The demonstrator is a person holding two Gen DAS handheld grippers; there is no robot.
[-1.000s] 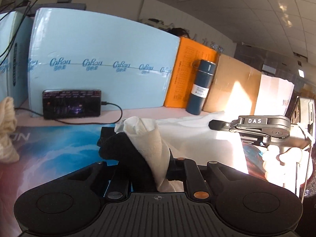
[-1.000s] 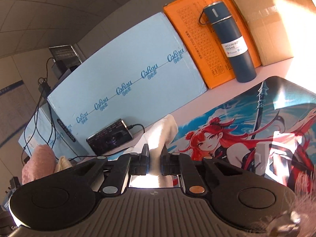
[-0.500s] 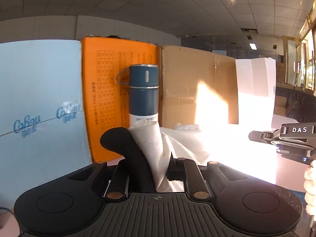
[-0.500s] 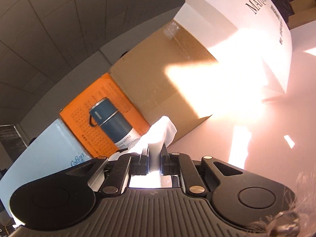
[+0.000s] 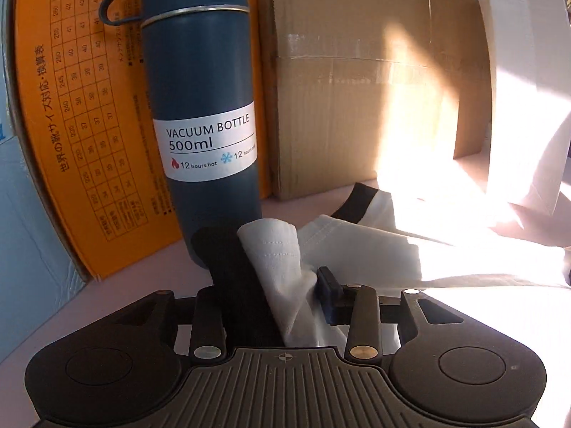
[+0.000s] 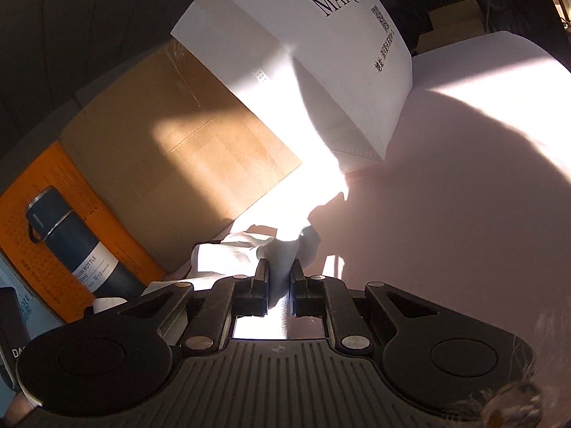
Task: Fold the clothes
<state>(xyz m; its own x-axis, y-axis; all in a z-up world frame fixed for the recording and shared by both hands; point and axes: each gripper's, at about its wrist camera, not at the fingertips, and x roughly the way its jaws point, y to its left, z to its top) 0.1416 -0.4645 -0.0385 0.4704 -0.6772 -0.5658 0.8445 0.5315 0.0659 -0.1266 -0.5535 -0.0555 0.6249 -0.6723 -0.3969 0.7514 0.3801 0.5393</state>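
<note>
Tabletop [image 6: 464,214], pale and sun-streaked, carries everything; along its far edge stand a brown cardboard box [image 5: 357,89], an orange box [image 5: 82,125] and a white carton [image 6: 321,53]. Just before the orange box stands a dark blue vacuum bottle [image 5: 203,89], upright, near the far edge.

Between those boxes and the two tools lies the white garment [image 5: 374,246], with a black trim band at the end toward the cardboard box; its long axis looks to run across the table from the left tool to the right one. The left gripper [image 5: 267,285] has just been opening: its jaws stand apart, with a bunched fold of white and black cloth [image 5: 249,267] loose between them, close against the bottle's foot. The right gripper [image 6: 280,278] is clamped on a white corner [image 6: 282,260] of the same garment.

Judging by this, the fold is being laid down at the far edge, and the right hand's release is what remains; the bottle crowds the left side.
</note>
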